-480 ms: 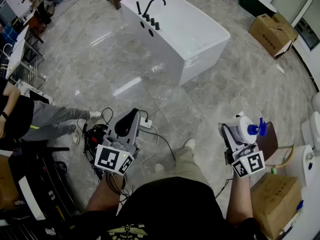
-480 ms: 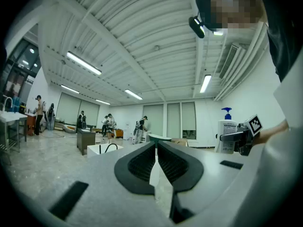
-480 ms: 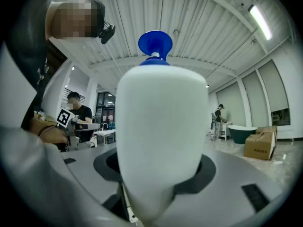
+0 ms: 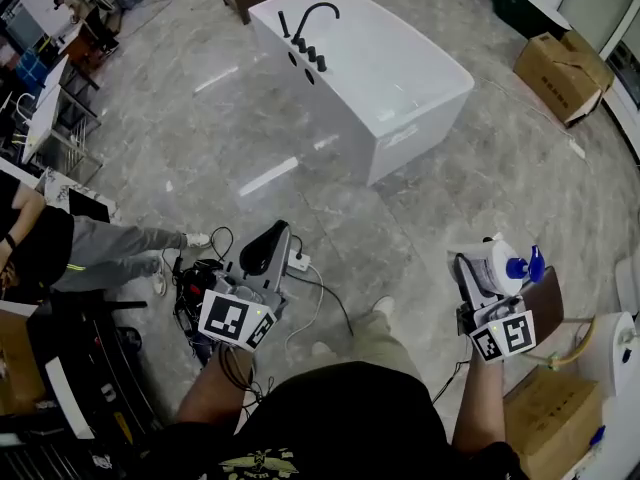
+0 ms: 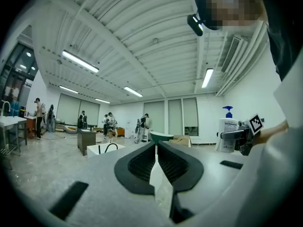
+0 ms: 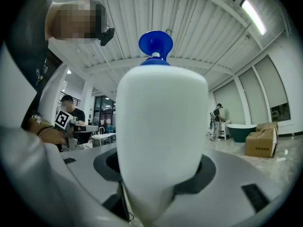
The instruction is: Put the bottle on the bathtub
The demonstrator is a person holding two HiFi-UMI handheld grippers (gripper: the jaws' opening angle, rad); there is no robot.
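White plastic bottle (image 4: 497, 265) with a blue pump head, upright in the right claw (image 4: 483, 280), low at the right of the head view. We note it carried above the floor (image 4: 200, 138) and well apart from the bathtub (image 4: 425, 103). In the right gripper view the bottle's body fills the middle of the frame. The dark pads stand wide apart and press on its two sides, with the blue pump showing above. The left claw (image 4: 265, 248) is at lower left of the head view, and we read its black jaws as closed tip to tip. The left gripper view shows only a thin seam between them and nothing caught there. From that same view we see the bottle off to the right, gripped by the other claw. Each claw carries its marker cube near the hand, left (image 4: 236, 320) and right (image 4: 503, 335). The bathtub is white, freestanding and box-shaped, on grey marbled floor at top centre. A black arched faucet (image 4: 312, 13) and a row of black knobs sit on its near-left end. A tangle of cables with a white power strip (image 4: 295, 261) lies on the floor beside the left claw. A cardboard box (image 4: 565, 63) rests at upper right. At the left edge a person (image 4: 70, 253) sits with legs stretched along the floor.
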